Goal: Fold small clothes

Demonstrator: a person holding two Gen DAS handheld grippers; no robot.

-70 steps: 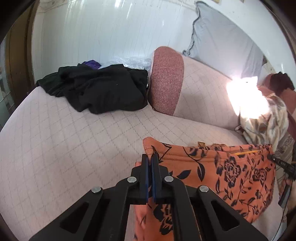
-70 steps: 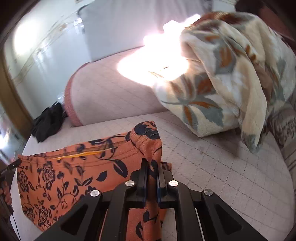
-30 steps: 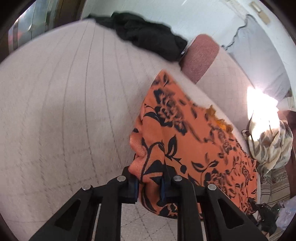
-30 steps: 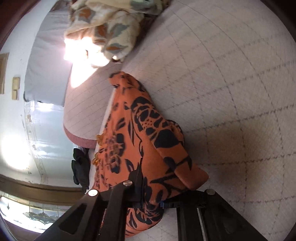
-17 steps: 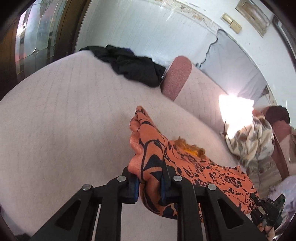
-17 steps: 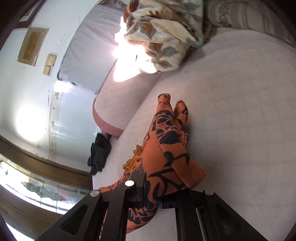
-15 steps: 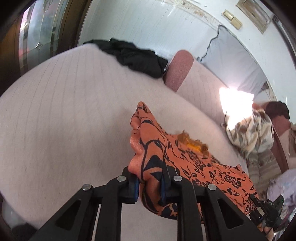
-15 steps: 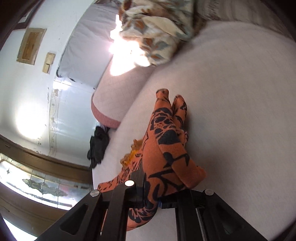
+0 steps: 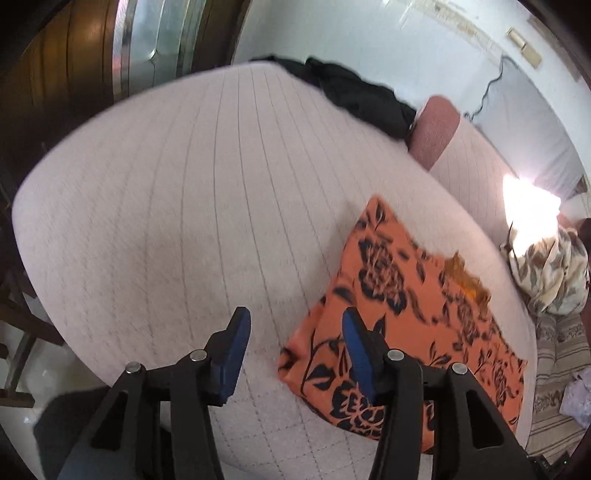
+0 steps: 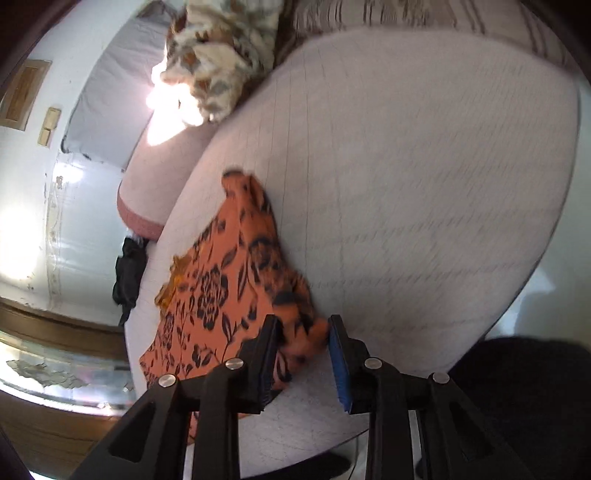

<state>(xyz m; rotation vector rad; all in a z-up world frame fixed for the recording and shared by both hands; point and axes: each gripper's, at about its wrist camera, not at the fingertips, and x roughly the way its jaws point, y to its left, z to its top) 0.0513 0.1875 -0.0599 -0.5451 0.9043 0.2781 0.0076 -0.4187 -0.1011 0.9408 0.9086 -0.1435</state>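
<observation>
1. As one fold appears laid, the orange floral garment (image 9: pixel 413 317) is seen flat on the quilted cushion (image 9: pixel 184 206).
2. Both grips are being released: left gripper (image 9: pixel 291 350) empty, right gripper (image 10: pixel 301 354) parting around a corner.
3. Further folds are judged outstanding; a black clothes heap (image 9: pixel 354 92) lies well apart.

Hard sunlight is glaring on a pale quilted mattress (image 9: pixel 192 206) lying between white walls (image 9: pixel 369 33) and dark wood panelling (image 9: pixel 66 55).

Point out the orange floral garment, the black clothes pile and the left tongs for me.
orange floral garment (image 9: pixel 417 317): left wrist view, middle of the flat cloth.
black clothes pile (image 9: pixel 362 99): left wrist view, centre of the heap.
left tongs (image 9: pixel 293 354): left wrist view, midway between the blue-padded tips.
</observation>
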